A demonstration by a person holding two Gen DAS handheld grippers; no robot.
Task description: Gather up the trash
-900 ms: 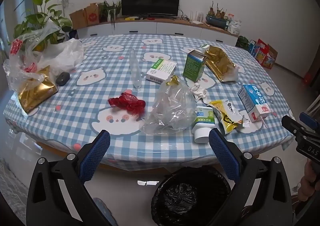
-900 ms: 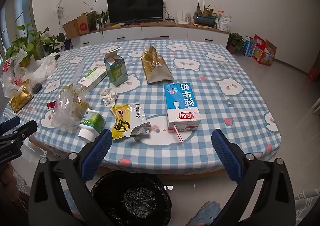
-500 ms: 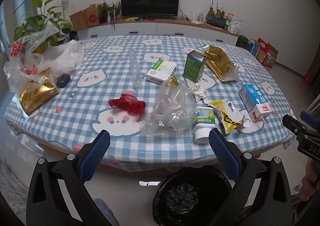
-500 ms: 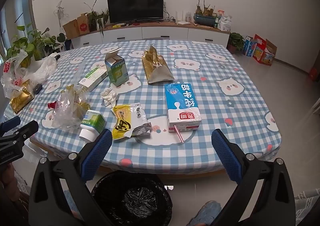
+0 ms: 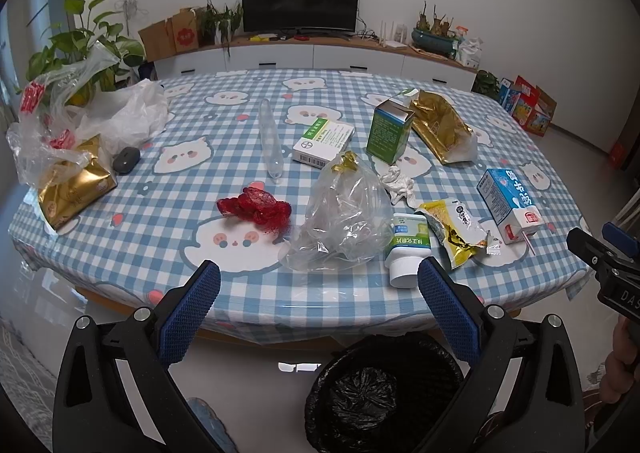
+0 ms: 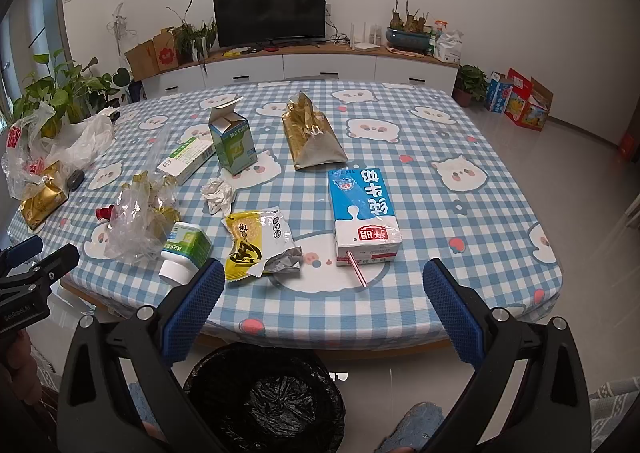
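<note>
Compared with the earlier frames, the layout is unchanged; both views have shifted only slightly. The desk (image 5: 248, 289), covered in blue checked cloth, carries the trash: a crumpled clear plastic bag (image 5: 344, 213), a lying milk carton (image 6: 362, 213) with straw, a yellow snack wrapper (image 6: 256, 243) and a white bottle (image 6: 184, 251). The black-lined trash bin (image 6: 264, 399) stands on the floor below the desk edge. The left tongs (image 5: 318, 299) and right tongs (image 6: 324, 303) are apart, gripping nothing.
</note>
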